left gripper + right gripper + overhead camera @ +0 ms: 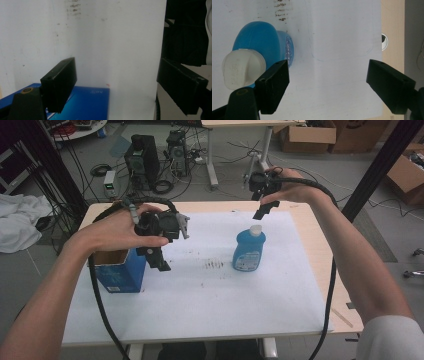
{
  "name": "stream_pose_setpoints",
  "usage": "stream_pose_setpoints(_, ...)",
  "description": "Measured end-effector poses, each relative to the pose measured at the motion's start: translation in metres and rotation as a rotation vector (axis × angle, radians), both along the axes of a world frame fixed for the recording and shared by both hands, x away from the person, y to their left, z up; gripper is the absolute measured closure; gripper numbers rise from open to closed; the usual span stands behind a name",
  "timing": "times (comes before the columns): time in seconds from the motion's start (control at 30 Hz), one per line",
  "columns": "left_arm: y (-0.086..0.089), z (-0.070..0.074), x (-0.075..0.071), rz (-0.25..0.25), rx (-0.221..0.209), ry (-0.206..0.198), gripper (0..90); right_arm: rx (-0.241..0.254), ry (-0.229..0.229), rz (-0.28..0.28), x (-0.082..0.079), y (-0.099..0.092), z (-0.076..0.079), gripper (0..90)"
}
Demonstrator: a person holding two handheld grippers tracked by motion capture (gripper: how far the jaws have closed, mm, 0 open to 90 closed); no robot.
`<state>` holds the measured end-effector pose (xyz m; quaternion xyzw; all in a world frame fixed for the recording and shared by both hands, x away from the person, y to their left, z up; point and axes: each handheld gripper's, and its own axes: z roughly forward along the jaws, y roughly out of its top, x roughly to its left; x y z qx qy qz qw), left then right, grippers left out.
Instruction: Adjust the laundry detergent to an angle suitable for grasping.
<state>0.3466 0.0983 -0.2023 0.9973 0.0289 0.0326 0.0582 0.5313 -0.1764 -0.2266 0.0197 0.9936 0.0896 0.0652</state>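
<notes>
High view is showing the right gripper hovering released above the bottle, needing centring over its cap before descending, while the left gripper is hanging released beside the box.

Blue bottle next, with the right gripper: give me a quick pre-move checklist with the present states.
1. Right gripper jaws open, nothing between them: ok.
2. Blue bottle upright on the white sheet: ok.
3. White cap seated on the bottle: ok; tightness: cannot tell.
4. Bottle lined up between the jaws: not ok, it lies off to one side in the right gripper view.
5. Left gripper open, above the blue box, apart from the bottle: ok.
</notes>
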Motion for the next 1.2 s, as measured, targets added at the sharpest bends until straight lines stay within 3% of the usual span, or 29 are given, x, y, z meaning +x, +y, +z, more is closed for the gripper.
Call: stream_pose_setpoints(1.2,0.016,-0.001,-0.004,0.031,-0.004,-0.016,17.1,-0.016,-0.009,0.009,-0.002,0.007,-0.001,18.8)
